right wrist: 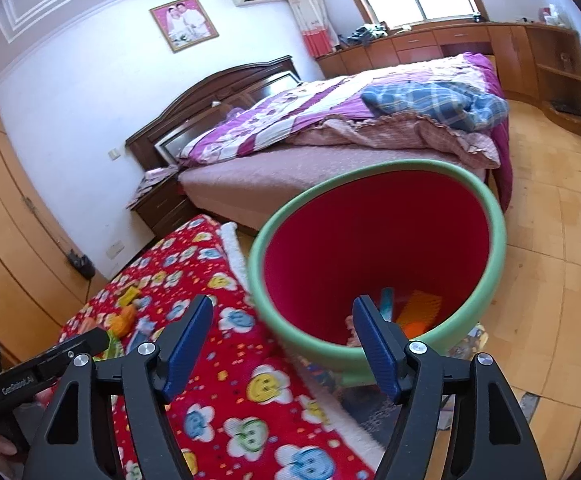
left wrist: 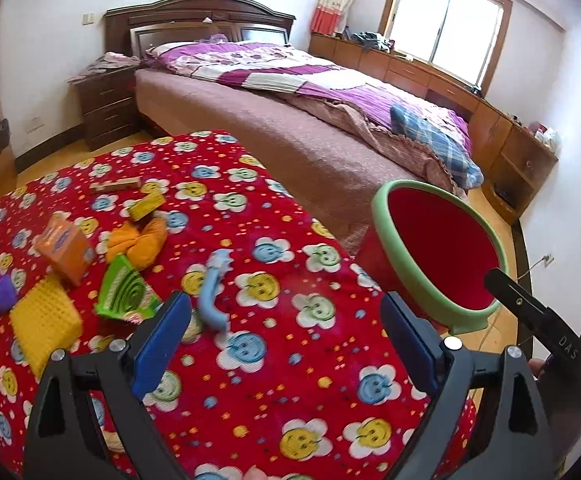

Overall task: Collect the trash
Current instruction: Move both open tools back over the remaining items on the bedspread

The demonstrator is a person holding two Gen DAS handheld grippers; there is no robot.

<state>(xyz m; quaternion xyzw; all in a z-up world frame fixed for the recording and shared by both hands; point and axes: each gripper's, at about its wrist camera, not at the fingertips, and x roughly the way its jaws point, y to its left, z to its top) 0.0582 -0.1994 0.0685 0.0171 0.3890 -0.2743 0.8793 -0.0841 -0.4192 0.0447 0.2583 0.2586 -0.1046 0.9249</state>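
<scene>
Both the left gripper point(left wrist: 286, 344) and right gripper point(right wrist: 282, 344) have jaws apart, empty. Trash point(left wrist: 122, 292) lies near the tabletop's point(left wrist: 290, 400) left edge; the bin point(right wrist: 494, 256) stands off its right edge, some trash inside.

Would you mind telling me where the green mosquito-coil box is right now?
In the left wrist view the green mosquito-coil box lies on the red flowered cloth, left of the blue plastic piece and right of the yellow sponge.
</scene>
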